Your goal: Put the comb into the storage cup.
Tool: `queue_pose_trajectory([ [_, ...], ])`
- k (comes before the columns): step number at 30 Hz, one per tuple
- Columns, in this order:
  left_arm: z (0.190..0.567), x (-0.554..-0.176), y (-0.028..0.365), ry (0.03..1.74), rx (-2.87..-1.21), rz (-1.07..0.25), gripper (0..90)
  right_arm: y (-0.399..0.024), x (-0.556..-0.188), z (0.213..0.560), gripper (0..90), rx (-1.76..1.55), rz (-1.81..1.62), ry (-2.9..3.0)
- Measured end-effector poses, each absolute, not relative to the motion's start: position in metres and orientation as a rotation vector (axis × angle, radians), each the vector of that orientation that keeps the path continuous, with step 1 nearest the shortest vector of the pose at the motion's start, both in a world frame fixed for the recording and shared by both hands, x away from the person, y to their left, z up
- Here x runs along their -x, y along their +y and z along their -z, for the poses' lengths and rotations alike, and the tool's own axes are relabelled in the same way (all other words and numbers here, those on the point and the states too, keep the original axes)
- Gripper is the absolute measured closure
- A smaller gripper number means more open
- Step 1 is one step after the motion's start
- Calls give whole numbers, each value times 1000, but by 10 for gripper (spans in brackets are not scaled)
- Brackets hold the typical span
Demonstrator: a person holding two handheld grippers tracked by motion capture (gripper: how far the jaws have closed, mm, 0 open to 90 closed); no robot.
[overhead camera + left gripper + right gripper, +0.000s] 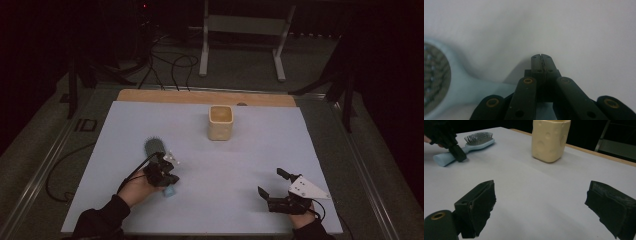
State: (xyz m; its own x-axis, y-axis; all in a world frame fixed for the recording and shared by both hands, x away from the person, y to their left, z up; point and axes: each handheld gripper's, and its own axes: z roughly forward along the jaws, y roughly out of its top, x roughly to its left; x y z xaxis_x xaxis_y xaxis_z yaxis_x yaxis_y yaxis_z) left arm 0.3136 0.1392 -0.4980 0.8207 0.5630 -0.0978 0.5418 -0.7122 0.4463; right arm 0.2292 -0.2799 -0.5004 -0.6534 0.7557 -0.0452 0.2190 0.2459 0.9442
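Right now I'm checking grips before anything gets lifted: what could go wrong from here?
1. The left gripper has its jaws pressed together beside the hairbrush handle, seemingly not around it, so a lift may leave the brush behind.
2. The right gripper is open and empty, giving no support.
3. Swinging the brush forward could knock the cream cup.

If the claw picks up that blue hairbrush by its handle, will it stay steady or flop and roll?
The hairbrush looks like rigid plastic, so it probably won't flop. Its handle seems rounded and smooth, so it may twist or slip in the left claw. The wide bristled head sits far from the handle's end, so it will likely droop head-first if it is held only at that end.
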Motion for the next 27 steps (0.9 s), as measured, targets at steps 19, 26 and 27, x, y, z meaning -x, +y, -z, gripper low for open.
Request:
queue_pose_trajectory([
  [19,494,-287,208,958,-2538,-121,900,-279,-229,500,84,-881,-1409,2019],
  [26,491,-288,233,1026,-2521,-143,900,-279,-229,500,85,-881,-1405,2023],
  [27,491,-288,236,1040,-2518,-151,900,-279,-229,500,84,-881,-1406,2023],
])
